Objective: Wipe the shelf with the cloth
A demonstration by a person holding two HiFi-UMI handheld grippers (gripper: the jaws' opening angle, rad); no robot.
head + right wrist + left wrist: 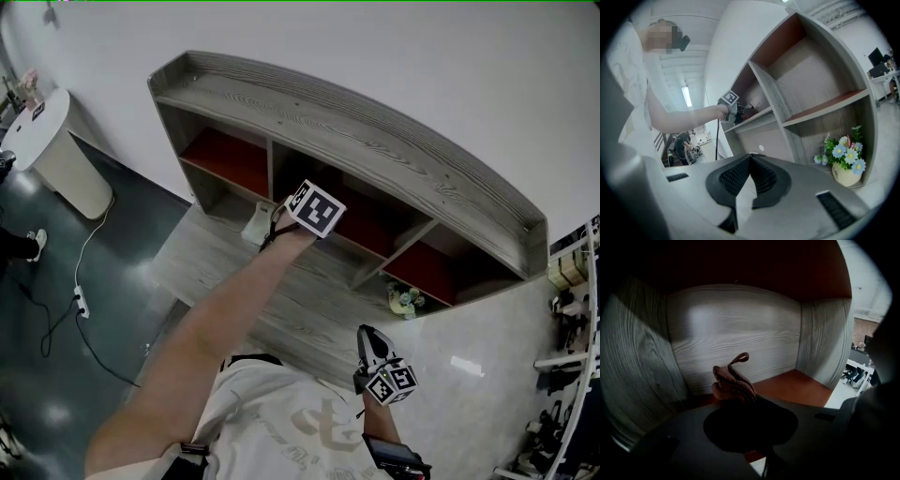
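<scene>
The grey wood-grain shelf (pixel 375 141) stands against a white wall, with red-lined compartments. My left gripper (pixel 284 219) reaches into the middle compartment, its tips hidden there in the head view. In the left gripper view it (pixel 747 401) is shut on a bunched brown-orange cloth (pixel 733 383), held just above the red compartment floor (pixel 797 385) near the back panel. The right gripper view shows that gripper (pixel 739 111) at the shelf (pixel 820 105) from the side. My right gripper (pixel 367 336) (pixel 750 157) hangs low near my body, shut and holding nothing.
A small pot of flowers (pixel 405 300) (pixel 846 161) stands on the lower ledge at the right. A white object (pixel 255 225) lies on the ledge below the left gripper. A white bin (pixel 66 155) and a power strip (pixel 82 302) are on the dark floor at left.
</scene>
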